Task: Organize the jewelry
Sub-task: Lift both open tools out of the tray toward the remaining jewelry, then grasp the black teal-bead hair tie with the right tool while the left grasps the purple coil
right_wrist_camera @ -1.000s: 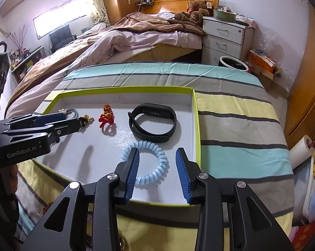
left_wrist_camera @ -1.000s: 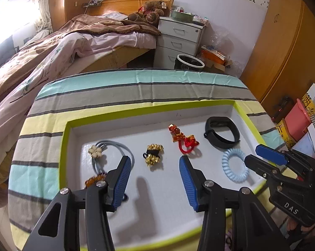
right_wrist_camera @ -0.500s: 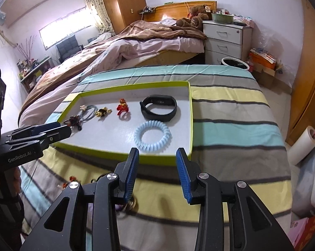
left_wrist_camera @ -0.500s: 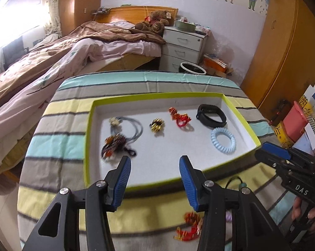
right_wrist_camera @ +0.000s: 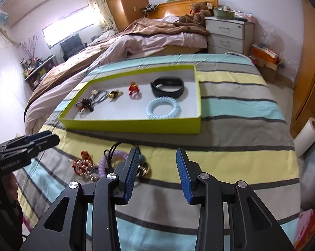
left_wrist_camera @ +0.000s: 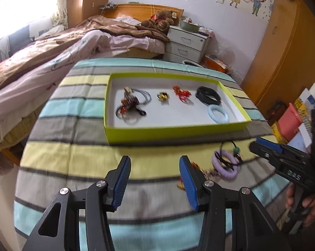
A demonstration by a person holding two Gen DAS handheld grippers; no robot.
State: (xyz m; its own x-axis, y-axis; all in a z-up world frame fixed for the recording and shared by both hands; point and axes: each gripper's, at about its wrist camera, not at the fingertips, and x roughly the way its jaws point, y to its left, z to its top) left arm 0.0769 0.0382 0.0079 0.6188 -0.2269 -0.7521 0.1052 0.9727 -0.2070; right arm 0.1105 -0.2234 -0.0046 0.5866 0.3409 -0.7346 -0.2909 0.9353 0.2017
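Blurred red-gold trinket [left_wrist_camera: 201,172] behind left fingers [left_wrist_camera: 189,184]

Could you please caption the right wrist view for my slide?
Open right gripper above striped cloth; purple hair tie lies outside the green tray.

a striped desk [right_wrist_camera: 241,104] carried a green tray [right_wrist_camera: 136,125] — just before it lay a purple coil [right_wrist_camera: 107,161] and red trinkets [right_wrist_camera: 82,164].

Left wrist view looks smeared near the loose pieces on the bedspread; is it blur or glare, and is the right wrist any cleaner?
Left wrist view: motion blur, not glare; the purple coil hair tie and the tray edge smear, and the window blows out top left. Right wrist view: tray contents like the black wristband read crisply; the loose pile stays slightly soft, fisheye bends the stripes.
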